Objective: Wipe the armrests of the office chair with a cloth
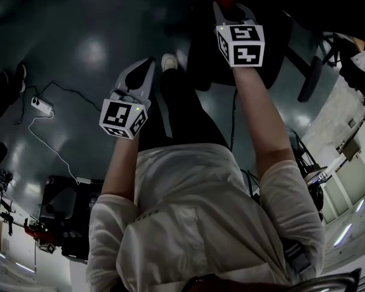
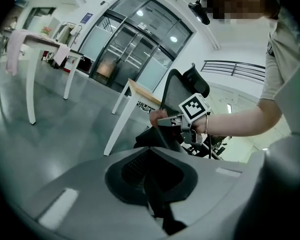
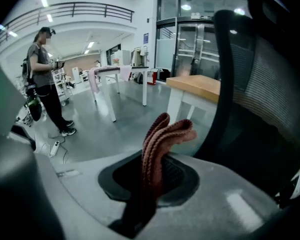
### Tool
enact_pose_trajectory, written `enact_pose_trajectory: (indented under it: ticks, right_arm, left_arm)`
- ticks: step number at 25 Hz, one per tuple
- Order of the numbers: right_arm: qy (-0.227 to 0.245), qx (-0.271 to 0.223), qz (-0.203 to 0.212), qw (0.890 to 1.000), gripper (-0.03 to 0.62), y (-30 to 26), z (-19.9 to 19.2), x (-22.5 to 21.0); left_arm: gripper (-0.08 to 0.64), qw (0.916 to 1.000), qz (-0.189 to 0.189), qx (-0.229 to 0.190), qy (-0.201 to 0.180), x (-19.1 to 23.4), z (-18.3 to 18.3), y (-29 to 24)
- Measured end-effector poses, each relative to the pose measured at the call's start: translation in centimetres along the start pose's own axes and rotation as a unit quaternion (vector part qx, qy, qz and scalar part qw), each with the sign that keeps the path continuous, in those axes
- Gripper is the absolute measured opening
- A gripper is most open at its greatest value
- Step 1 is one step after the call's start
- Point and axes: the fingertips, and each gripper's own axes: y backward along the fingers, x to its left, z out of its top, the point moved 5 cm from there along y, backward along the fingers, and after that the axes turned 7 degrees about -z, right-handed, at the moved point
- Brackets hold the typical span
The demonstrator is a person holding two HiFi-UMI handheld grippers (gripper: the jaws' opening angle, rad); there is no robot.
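Open office hall — glass doors [image 2: 124, 51], white tables [image 2: 31, 79], balcony railing [image 3: 82, 8].

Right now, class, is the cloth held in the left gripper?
No, the cloth is pinched in the right gripper, while the left gripper is shut on nothing.

My left gripper [image 1: 147, 66] sits just left of centre in the head view. Its jaws are pressed together and empty, and they point toward the top of the frame. My right gripper [image 1: 231, 8] reaches farther, up at the upper middle, with its jaws clamped on the cloth [image 3: 162, 134]. Both forearms are bare. The right arm [image 1: 264, 120] is stretched out longer than the left arm [image 1: 118, 163].
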Motion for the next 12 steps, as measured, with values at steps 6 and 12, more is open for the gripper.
enact_pose_trajectory:
  ticks: [6, 12]
  right_arm:
    - [0.092, 0.012, 0.068, 0.993, 0.049, -0.3, 1.9, 4.3]
    - [0.098, 0.025, 0.096, 0.99, 0.049, 0.3, 1.9, 6.9]
  left_arm:
    - [0.009, 0.9995, 0.02, -0.023, -0.005, 0.9, 1.1, 0.5]
    - [0.008, 0.9991, 0.018, -0.036, -0.012, 1.7, 2.5, 1.4]
